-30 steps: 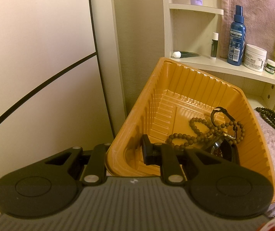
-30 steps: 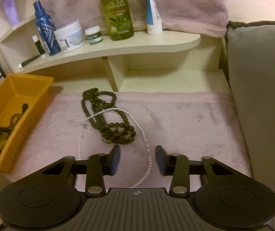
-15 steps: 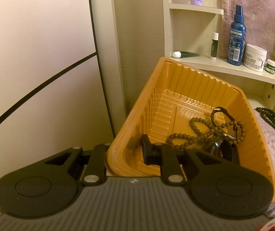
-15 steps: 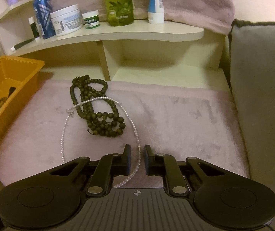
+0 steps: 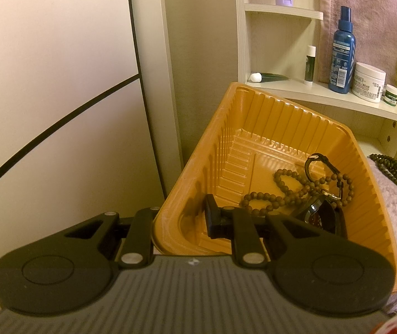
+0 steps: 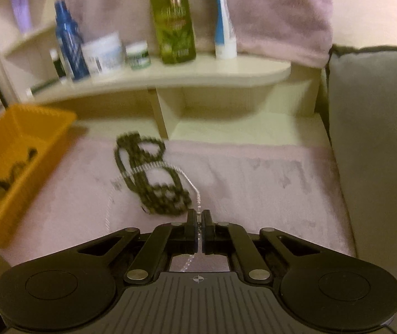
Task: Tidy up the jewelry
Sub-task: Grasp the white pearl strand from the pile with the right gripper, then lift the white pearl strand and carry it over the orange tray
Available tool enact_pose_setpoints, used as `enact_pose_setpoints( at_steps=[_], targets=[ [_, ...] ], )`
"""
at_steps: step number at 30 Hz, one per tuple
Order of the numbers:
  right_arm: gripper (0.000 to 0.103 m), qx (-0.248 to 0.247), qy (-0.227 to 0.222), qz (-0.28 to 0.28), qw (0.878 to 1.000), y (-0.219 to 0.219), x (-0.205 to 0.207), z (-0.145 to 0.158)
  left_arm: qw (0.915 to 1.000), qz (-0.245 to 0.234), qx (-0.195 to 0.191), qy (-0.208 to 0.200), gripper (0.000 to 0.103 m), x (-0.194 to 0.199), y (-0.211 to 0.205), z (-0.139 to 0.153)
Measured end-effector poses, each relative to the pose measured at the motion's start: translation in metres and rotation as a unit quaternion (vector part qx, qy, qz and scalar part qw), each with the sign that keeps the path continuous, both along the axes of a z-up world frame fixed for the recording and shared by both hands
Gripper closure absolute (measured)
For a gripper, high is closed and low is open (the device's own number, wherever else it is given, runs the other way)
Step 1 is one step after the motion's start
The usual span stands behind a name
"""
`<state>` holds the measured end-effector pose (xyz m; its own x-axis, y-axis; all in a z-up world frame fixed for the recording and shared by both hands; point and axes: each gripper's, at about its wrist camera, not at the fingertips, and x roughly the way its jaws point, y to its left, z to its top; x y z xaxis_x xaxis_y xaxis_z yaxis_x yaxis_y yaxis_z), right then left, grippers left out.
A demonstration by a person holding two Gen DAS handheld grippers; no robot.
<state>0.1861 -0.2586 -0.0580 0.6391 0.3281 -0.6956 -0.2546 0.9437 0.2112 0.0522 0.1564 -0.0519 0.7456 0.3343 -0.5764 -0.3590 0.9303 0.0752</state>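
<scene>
Since the frame a second earlier, the right gripper (image 6: 199, 217) has drawn its jaws from well apart to together, clamped on the pearl strand (image 6: 195, 186), and the right wrist view is now blurred; the left wrist view is unchanged. The strand runs out between the fingertips, ahead and to the left, crossing the dark bead necklace (image 6: 154, 178) that lies in loops just ahead and left of the gripper on the pink cloth (image 6: 268, 183); a further length of the strand shows behind the fingers, under the gripper body. The orange tray (image 6: 17, 150) sits well to the left, at the cloth's edge.

The left gripper (image 5: 181, 222) is clamped on the near wall of the orange tray (image 5: 276, 117), one finger (image 5: 212, 220) inside it, the other outside, and the tray stands tilted. Inside, ahead and right of the inner finger, lie a brown bead bracelet (image 5: 282, 192) and a black watch (image 5: 320, 211), touching one another. The dark bead necklace (image 5: 393, 167) shows beyond the tray's right wall.

Beyond both grippers stands a cream shelf (image 6: 198, 75) carrying a blue spray bottle (image 6: 69, 47), a white cream jar (image 6: 105, 53), a small green-labelled jar (image 6: 137, 55), a green bottle (image 6: 175, 19) and a blue-and-white tube (image 6: 225, 25). A grey cushion (image 6: 376, 139) bounds the cloth on the right.
</scene>
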Motion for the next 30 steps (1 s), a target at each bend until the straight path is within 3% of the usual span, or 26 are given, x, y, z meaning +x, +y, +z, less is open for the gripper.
enact_pose_setpoints(
  at_steps=[14, 22, 30],
  targets=[
    [0.101, 0.08, -0.06, 0.031, 0.995, 0.013, -0.001, 0.064, 1.0, -0.001, 0.001, 0.0, 0.086, 0.0, 0.0, -0.001],
    [0.101, 0.107, -0.101, 0.061, 0.987, 0.028, -0.005, 0.103, 1.0, -0.001, 0.001, 0.0, 0.086, 0.0, 0.0, -0.001],
    [0.101, 0.116, -0.113, 0.086, 0.983, 0.044, -0.003, 0.128, 1.0, -0.001, 0.002, 0.0, 0.087, -0.001, -0.001, -0.001]
  ],
)
